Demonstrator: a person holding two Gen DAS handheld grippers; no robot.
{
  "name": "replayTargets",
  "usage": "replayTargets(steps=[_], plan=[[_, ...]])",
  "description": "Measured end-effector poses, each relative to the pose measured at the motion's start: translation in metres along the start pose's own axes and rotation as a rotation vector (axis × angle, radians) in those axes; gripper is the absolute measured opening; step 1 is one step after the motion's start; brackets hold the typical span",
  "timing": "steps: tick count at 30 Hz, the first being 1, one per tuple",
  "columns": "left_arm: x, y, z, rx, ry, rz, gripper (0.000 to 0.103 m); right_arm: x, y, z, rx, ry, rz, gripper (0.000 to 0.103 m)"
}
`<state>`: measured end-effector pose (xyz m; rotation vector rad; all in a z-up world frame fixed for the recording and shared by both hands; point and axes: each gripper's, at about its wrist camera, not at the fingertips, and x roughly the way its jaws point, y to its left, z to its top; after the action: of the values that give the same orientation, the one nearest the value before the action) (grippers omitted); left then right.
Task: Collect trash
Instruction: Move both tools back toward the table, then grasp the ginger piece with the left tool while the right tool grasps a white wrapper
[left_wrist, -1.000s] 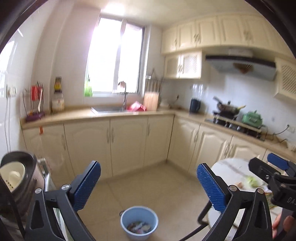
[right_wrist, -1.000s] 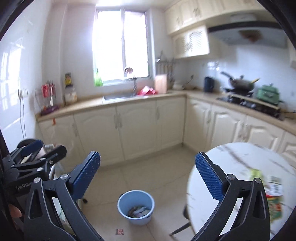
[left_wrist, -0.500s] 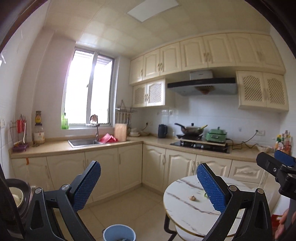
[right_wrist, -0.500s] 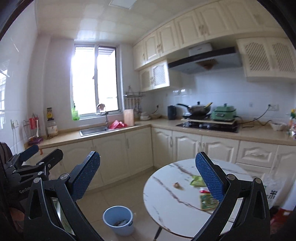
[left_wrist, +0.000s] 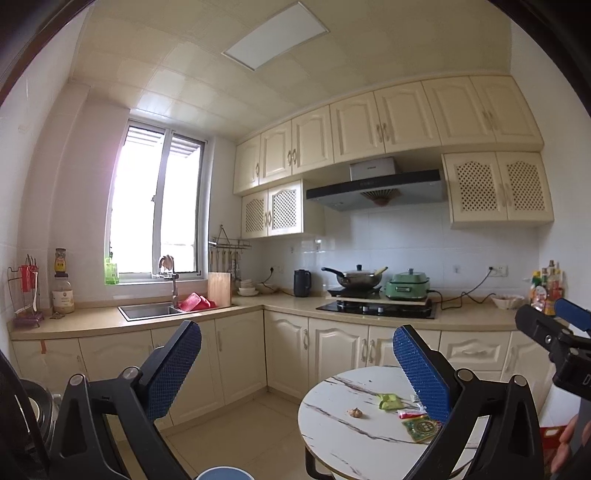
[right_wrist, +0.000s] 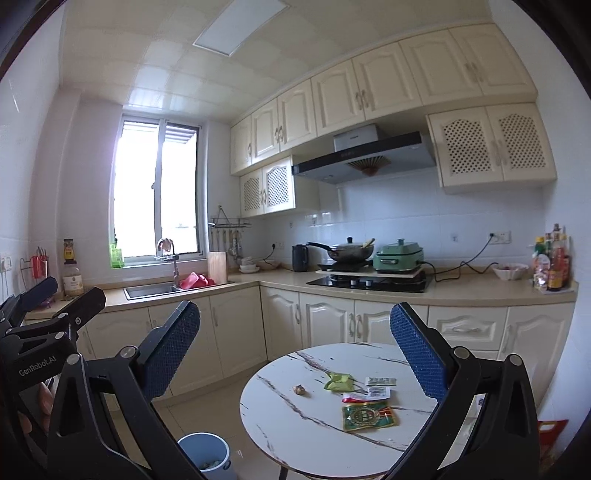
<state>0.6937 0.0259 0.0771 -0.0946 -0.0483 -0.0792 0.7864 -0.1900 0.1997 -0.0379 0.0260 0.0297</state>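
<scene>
A round white marble table (right_wrist: 295, 439) holds trash: a light green crumpled wrapper (right_wrist: 338, 381), a green and red packet (right_wrist: 368, 416), a small white sachet (right_wrist: 380, 381), a red-edged wrapper (right_wrist: 365, 396) and a small brown scrap (right_wrist: 299, 390). A blue bin (right_wrist: 205, 455) stands on the floor left of the table. My right gripper (right_wrist: 295, 345) is open and empty, held above and short of the table. My left gripper (left_wrist: 297, 363) is open and empty, left of the table (left_wrist: 343, 435). The green wrapper (left_wrist: 391, 401) also shows in the left wrist view.
Cream cabinets (right_wrist: 325, 321) line the walls behind the table. The counter holds a sink (right_wrist: 151, 291), a hob with a wok (right_wrist: 349, 253) and a green cooker (right_wrist: 398, 255), and bottles (right_wrist: 552, 264). A red bag (right_wrist: 550, 435) lies on the floor at right.
Both views have tilted up from the floor and bin and swung right toward the table. The trash on the table has come into plain view. Both grippers stay open.
</scene>
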Motion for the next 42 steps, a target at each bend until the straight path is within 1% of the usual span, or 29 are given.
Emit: replayTargets(steps=[2,7,11,15,19,22,27,29,33,35,37,39,40,42], plan=[[0.002,-0.004,-0.001,0.003,0.018,-0.003,0.102,0.003,-0.007,-0.002,0.007,0.012,-0.015,0.103],[0.039,-0.017,0.003,0.006,0.079,-0.014,0.102,0.022,-0.028,-0.015,0.015,0.056,-0.057,0.103],[0.086,-0.030,0.006,0.009,0.152,-0.035,0.102,0.045,-0.051,-0.031,0.035,0.108,-0.090,0.103],[0.140,-0.052,0.008,0.033,0.240,-0.050,0.102,0.076,-0.079,-0.055,0.069,0.189,-0.130,0.103],[0.206,-0.079,0.005,0.046,0.357,-0.089,0.102,0.116,-0.111,-0.083,0.100,0.294,-0.167,0.103],[0.265,-0.097,0.001,0.045,0.454,-0.127,0.102,0.146,-0.132,-0.106,0.121,0.378,-0.184,0.103],[0.359,-0.121,-0.012,0.057,0.596,-0.163,0.102,0.206,-0.163,-0.143,0.117,0.529,-0.231,0.103],[0.400,-0.131,-0.020,0.066,0.663,-0.179,0.102,0.228,-0.175,-0.157,0.128,0.582,-0.228,0.103],[0.463,-0.138,-0.040,0.069,0.752,-0.190,0.102,0.270,-0.187,-0.184,0.126,0.671,-0.227,0.103],[0.494,-0.140,-0.050,0.071,0.793,-0.191,0.099,0.293,-0.194,-0.198,0.127,0.711,-0.216,0.103],[0.518,-0.140,-0.057,0.068,0.812,-0.191,0.097,0.313,-0.199,-0.210,0.128,0.751,-0.208,0.103],[0.539,-0.139,-0.065,0.059,0.838,-0.198,0.087,0.331,-0.205,-0.222,0.132,0.786,-0.207,0.103],[0.546,-0.138,-0.069,0.054,0.851,-0.202,0.086,0.338,-0.206,-0.226,0.129,0.797,-0.212,0.103],[0.563,-0.139,-0.074,0.054,0.866,-0.213,0.076,0.352,-0.210,-0.236,0.124,0.820,-0.213,0.103]])
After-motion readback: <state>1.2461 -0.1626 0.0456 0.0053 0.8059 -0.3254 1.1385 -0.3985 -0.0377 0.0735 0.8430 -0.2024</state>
